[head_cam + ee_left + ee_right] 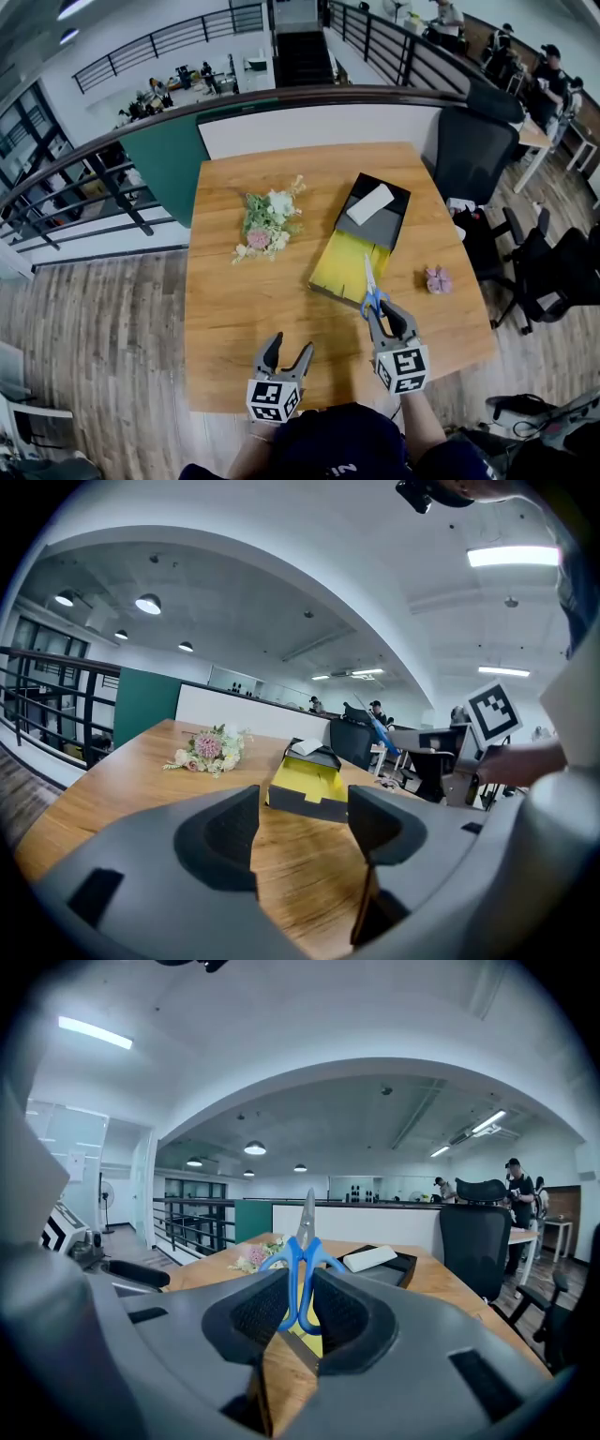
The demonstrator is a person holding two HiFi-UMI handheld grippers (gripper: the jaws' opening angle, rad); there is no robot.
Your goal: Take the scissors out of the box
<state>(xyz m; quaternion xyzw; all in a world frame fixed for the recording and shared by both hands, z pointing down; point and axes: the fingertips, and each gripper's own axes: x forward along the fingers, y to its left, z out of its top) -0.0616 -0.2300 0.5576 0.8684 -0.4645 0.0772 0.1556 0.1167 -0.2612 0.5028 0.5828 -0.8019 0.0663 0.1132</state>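
Blue-handled scissors (pixel 371 286) (pixel 302 1269) are held by the handles in my right gripper (pixel 388 315) (pixel 300 1314), which is shut on them; the blades point up and away, above the near end of the box. The box (pixel 359 247) (pixel 306 788) (pixel 382 1269) is black with a yellow inside and a grey lid part slid toward the far end, carrying a white card (pixel 370 203). My left gripper (pixel 287 357) (pixel 302 832) hovers open over the near table edge, nothing between its jaws.
A small flower bunch (pixel 267 223) lies left of the box on the wooden table (pixel 244 300). A small pink object (pixel 438 279) lies to the box's right. Black office chairs (pixel 473 150) stand along the right side; a railing runs behind the table.
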